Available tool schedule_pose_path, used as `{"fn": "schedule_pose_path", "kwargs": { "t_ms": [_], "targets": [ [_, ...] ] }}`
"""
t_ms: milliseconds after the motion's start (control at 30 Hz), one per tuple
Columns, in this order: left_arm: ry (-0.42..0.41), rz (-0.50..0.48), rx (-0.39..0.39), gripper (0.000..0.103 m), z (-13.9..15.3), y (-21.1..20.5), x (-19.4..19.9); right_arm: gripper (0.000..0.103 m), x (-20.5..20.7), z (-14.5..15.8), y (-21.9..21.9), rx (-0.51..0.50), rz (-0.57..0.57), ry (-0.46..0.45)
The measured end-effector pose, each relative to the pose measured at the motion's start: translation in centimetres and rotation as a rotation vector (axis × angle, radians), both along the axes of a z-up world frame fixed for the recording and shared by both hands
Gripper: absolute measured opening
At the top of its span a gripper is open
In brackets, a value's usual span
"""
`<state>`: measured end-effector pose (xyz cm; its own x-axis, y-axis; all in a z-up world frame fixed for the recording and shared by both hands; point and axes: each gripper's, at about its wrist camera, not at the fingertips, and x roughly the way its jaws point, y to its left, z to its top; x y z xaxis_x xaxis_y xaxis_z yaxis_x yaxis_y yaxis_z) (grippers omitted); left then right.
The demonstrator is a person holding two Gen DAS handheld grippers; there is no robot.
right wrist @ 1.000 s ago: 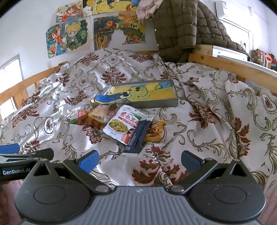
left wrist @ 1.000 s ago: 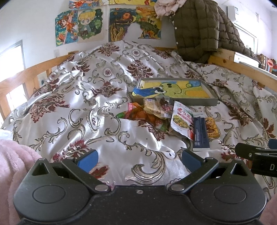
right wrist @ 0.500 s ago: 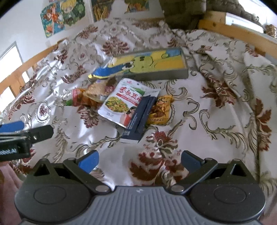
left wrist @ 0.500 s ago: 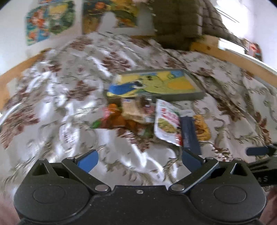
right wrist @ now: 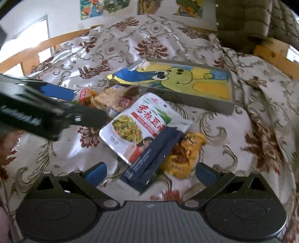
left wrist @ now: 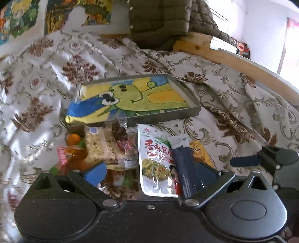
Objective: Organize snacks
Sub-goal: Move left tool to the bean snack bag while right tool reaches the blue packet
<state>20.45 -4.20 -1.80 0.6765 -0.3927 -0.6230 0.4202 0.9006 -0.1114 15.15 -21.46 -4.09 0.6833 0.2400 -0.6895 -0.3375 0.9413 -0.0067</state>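
Note:
A pile of snack packets lies on the bedspread in front of a grey tray (left wrist: 164,115) (right wrist: 205,104) lined with a cartoon picture. A white pouch (left wrist: 155,160) (right wrist: 134,127) with red writing, a dark blue packet (left wrist: 185,168) (right wrist: 155,157), a yellow packet (left wrist: 200,151) (right wrist: 185,158), a clear rice-cake packet (left wrist: 101,145) (right wrist: 110,97) and an orange packet (left wrist: 72,155) make up the pile. My left gripper (left wrist: 151,172) is open just above the pile. My right gripper (right wrist: 151,172) is open over the blue packet's near end.
The patterned satin bedspread (left wrist: 46,89) covers the whole bed. A wooden bed rail (left wrist: 233,58) runs along the right, with a quilted jacket (left wrist: 160,20) hanging at the back. Cartoon posters (right wrist: 119,5) hang on the wall.
Both grippers have moved forward and down toward the snack pile. The left gripper now shows large at the left of the right wrist view. Both stayed open.

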Motion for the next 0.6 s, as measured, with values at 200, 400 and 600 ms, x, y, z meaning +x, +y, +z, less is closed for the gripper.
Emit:
{"fn": "schedule_pose_path", "kwargs": {
  "t_ms": [200,400,600],
  "targets": [
    [0.122,0.015,-0.146,0.09,-2.3,0.9,2.5,0.103,1.9,-1.4,0.0,0.018,0.034,0.03],
    [0.227,-0.015,-0.21,0.059,-3.9,1.1,4.2,0.096,2.9,-1.9,0.2,0.032,0.048,0.035],
    [0.249,-0.015,-0.242,0.03,-4.3,1.6,5.0,0.074,3.6,-2.9,0.4,0.045,0.027,0.068]
  ]
}}
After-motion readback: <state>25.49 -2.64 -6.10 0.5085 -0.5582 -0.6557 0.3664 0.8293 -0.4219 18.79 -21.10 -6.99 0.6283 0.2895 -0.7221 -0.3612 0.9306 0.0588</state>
